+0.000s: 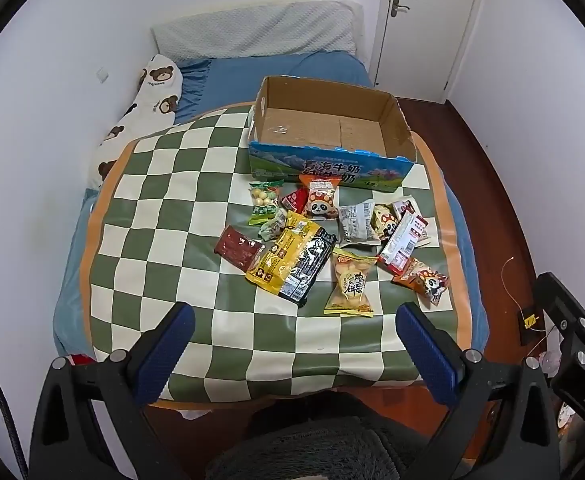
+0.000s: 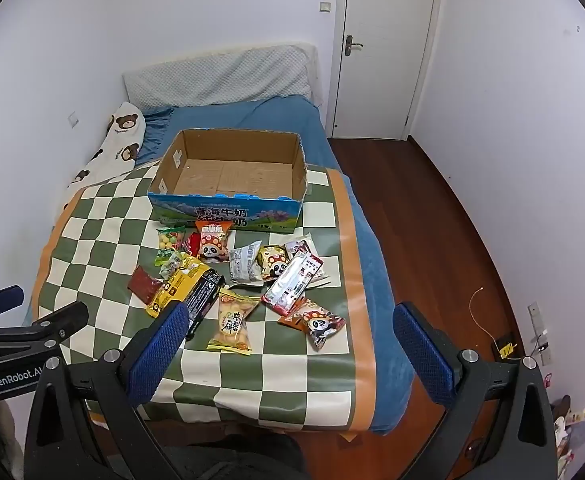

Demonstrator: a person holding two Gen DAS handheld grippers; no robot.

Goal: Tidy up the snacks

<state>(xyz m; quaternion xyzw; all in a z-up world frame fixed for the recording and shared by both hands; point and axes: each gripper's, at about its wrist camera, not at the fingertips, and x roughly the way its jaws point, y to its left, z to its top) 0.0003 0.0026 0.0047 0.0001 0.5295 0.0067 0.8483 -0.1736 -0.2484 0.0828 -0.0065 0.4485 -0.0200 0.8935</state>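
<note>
Several snack packets lie scattered on a green-and-white checkered mat on a bed. Among them are a yellow-and-black bag, a yellow egg-biscuit packet and an orange panda packet. An empty cardboard box with a blue printed front stands behind them. My left gripper is open and empty, near the mat's front edge. My right gripper is open and empty, in front of the packets.
The bed has a blue sheet, a grey pillow and a bear-print pillow by the left wall. Wooden floor lies to the right, with a white door at the back.
</note>
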